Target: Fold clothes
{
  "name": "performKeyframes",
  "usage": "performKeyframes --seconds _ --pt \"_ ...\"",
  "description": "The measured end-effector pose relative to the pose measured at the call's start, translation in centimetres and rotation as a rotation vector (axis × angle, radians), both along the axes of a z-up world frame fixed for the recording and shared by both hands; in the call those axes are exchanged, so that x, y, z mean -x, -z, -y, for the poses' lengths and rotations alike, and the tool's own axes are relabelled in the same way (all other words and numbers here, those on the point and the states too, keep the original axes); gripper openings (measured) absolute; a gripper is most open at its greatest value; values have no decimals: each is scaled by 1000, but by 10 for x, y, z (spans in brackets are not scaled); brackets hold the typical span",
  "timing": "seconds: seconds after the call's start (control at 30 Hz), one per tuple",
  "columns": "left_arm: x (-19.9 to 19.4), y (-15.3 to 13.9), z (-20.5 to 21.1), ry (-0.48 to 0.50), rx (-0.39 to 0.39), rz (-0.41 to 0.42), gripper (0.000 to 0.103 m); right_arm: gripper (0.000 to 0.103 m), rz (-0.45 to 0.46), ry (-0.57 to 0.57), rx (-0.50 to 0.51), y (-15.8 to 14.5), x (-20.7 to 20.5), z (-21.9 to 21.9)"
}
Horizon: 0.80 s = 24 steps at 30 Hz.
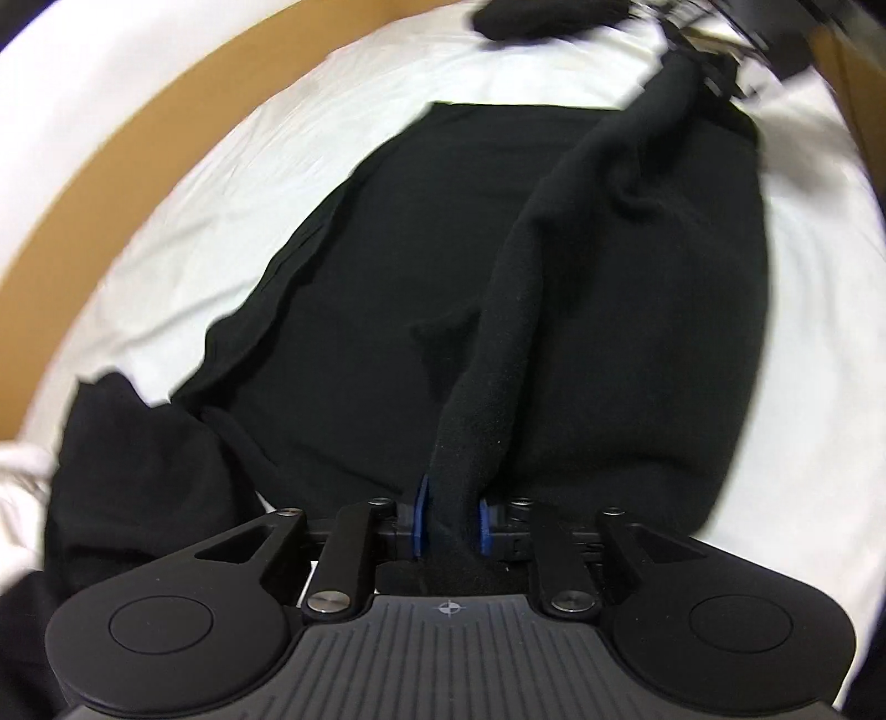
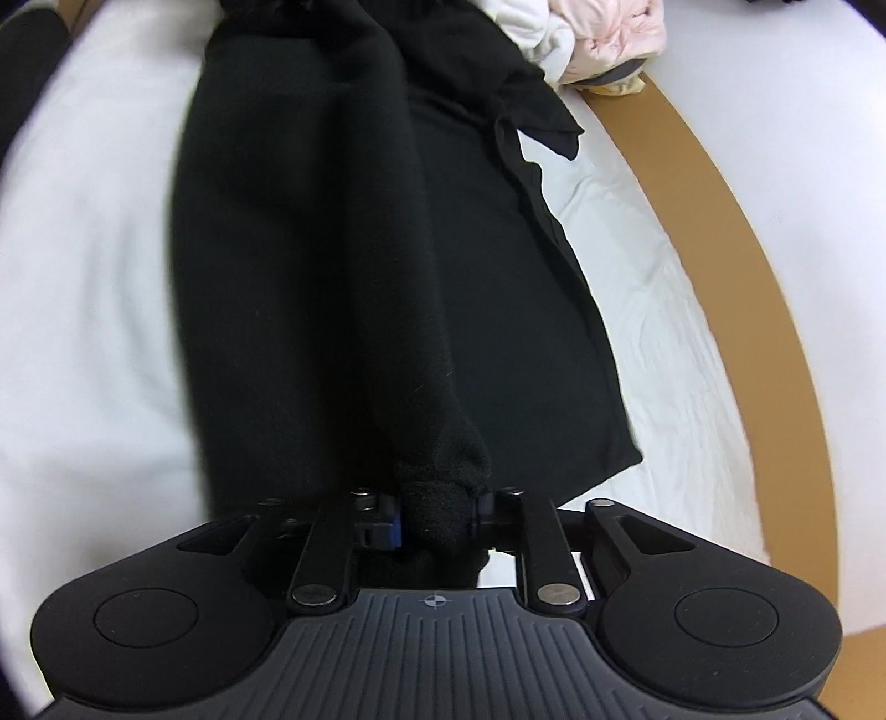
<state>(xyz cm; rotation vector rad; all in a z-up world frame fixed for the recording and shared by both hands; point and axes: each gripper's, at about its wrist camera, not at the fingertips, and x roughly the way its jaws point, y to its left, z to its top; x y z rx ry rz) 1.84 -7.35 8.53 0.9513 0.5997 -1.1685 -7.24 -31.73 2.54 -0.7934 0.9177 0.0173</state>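
A black garment (image 1: pixel 387 277) lies spread on a white sheet (image 1: pixel 249 166). In the left wrist view my left gripper (image 1: pixel 454 520) is shut on a bunched edge of it, the cloth filling the gap between the blue pads (image 1: pixel 422 515). From there a raised fold (image 1: pixel 515 288) runs to the far right corner, where my blurred right gripper (image 1: pixel 714 61) holds the other end. In the right wrist view my right gripper (image 2: pixel 437 520) is shut on a thick wad of the same black garment (image 2: pixel 310 249), which stretches away from it along the sheet.
A brown wooden edge (image 1: pixel 138 127) (image 2: pixel 720 221) borders the white sheet (image 2: pixel 83 277). A pile of white and pink clothes (image 2: pixel 598 39) sits at the far end. Another black cloth (image 1: pixel 138 459) lies at the left, and a dark item (image 1: pixel 520 16) at the top.
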Motion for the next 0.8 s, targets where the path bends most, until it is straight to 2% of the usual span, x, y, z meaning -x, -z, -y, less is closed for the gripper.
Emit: performKeyframes --seconds 0.1,0.2,0.3,0.37,0.4,0.43,0.47,0.6,0.7,0.73,0.8 --pt "-21 11 -4 -44 67 -46 36 47 47 34 -33 11 -7 16" --pt "-25 10 -18 -67 88 -57 40 49 137 122 -160 -3 3 41" --pt "-18 -9 -23 -74 152 -38 42 49 324 214 -227 -28 20 56" --pt "-7 -25 -26 -75 217 -20 46 49 433 234 -269 -39 26 48" --pt "0 -30 -26 -72 240 -9 62 49 486 243 -290 -44 29 43" --pt "3 -33 -27 -79 254 16 84 48 521 240 -316 -45 28 33" --pt "7 -36 -27 -86 268 43 89 48 524 225 -327 -42 25 19" --pt "-2 -32 -33 -265 240 121 87 48 504 192 -340 -14 15 -37" --pt "11 -37 -42 -342 337 93 89 48 520 262 -387 7 14 -59" --pt "20 -37 -44 -363 417 89 98 48 534 304 -402 15 8 -58" --pt "39 -31 -47 -418 614 93 102 48 565 391 -430 29 -10 -53"
